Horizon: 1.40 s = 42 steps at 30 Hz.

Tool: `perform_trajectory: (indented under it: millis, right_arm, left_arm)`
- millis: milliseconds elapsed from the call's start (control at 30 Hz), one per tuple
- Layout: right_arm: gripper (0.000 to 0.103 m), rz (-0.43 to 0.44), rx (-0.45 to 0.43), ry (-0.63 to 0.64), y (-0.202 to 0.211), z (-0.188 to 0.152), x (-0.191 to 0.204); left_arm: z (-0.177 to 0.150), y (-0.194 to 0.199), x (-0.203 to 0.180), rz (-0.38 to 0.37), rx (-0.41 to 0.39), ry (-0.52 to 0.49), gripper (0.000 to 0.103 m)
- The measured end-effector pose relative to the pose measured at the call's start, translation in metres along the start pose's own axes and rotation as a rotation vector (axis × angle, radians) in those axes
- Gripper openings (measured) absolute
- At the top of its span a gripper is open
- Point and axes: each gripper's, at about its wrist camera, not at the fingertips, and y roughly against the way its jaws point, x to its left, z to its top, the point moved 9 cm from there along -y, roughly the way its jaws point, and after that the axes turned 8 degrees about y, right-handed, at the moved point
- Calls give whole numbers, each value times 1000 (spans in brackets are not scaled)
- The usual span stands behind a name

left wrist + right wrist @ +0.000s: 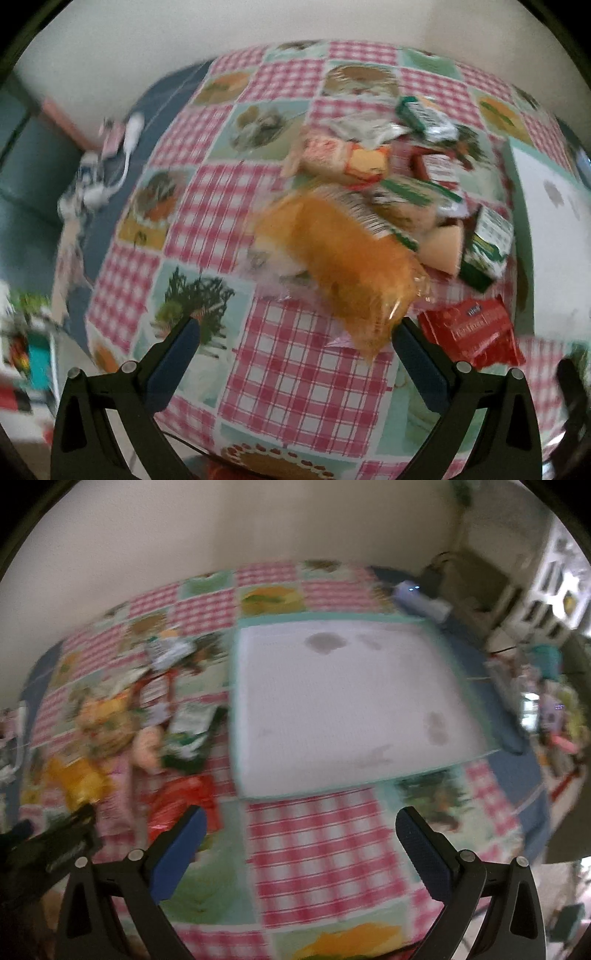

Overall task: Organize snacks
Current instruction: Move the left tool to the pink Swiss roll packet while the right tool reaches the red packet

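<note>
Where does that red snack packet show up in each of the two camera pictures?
Left wrist view: the red packet lies low on the right, just beyond the left claw's right finger.
Right wrist view: the same packet lies low on the left, by the right claw's left finger.
Shared landmark: the white tray with the teal rim.

Plain pale wall (258, 524) behind table (325, 834)
</note>
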Motion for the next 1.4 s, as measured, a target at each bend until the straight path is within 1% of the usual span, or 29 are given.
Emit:
perform_trajectory:
  millis: [33, 100, 167, 233, 333, 433, 533, 633, 700, 767, 800, 833, 967, 1033, 1133, 1167, 1200, 1267, 1333, 1400]
  right_arm:
    - [103, 49, 20, 5, -4, -1, 9]
    - [103, 99, 45, 10, -10, -2, 19]
    - [103, 140, 64, 13, -16, -3, 30]
    - [103, 162, 74, 12, -21, -2, 37]
    - [103, 216, 92, 11, -25, -1, 45]
    - [103, 249, 94, 25, -25, 1, 54]
    - [103, 243, 94, 79, -26, 3, 66]
    - [102, 242, 108, 105, -30, 4, 72]
    - [98, 247, 123, 119, -35, 3, 77]
    - [97, 254, 137, 133, -40, 3, 80]
    - [95, 257, 142, 140, -42, 2, 83]
    - [95, 259, 146, 149, -44, 2, 86]
    - [93, 257, 162, 172, -53, 0, 93]
    - [90, 253, 177, 189, -58, -2, 96]
    - [86, 252, 196, 202, -64, -5, 100]
    - [82, 252, 197, 202, -65, -4, 100]
    - [77, 252, 197, 203, -65, -4, 100]
    - [76, 253, 194, 206, -63, -4, 101]
    - [74, 252, 188, 216, -62, -4, 102]
    - [73, 254, 188, 220, -60, -4, 103]
  left_arm:
    - [1, -2, 4, -6, 10, 29, 103]
    - [3, -7, 10, -22, 29, 78, 103]
    - [6, -10, 10, -42, 46, 114, 103]
    - [9, -11, 9, -68, 53, 135, 103]
    - [11, -9, 0, -105, 48, 119, 103]
    - [13, -8, -10, -140, 52, 93, 103]
    - [12, -13, -22, -149, 84, 67, 103]
    - [8, -22, -28, -144, 123, 52, 103]
    - [9, -29, -32, -151, 143, 39, 103]
    - [9, -34, -35, -151, 155, 26, 102]
    - [9, -35, -36, -150, 157, 23, 99]
    - [10, -36, -37, -151, 158, 22, 93]
    - [9, -40, -40, -184, 171, 26, 85]
    - [9, -42, -42, -202, 175, 25, 78]
    - [8, -43, -47, -223, 179, 20, 71]
    - [7, -43, -49, -226, 179, 19, 69]
    - [7, -43, -50, -232, 180, 19, 64]
    - [7, -43, -53, -243, 180, 21, 59]
    - [5, -39, -54, -255, 181, 18, 51]
    - [3, -33, -52, -267, 179, 11, 46]
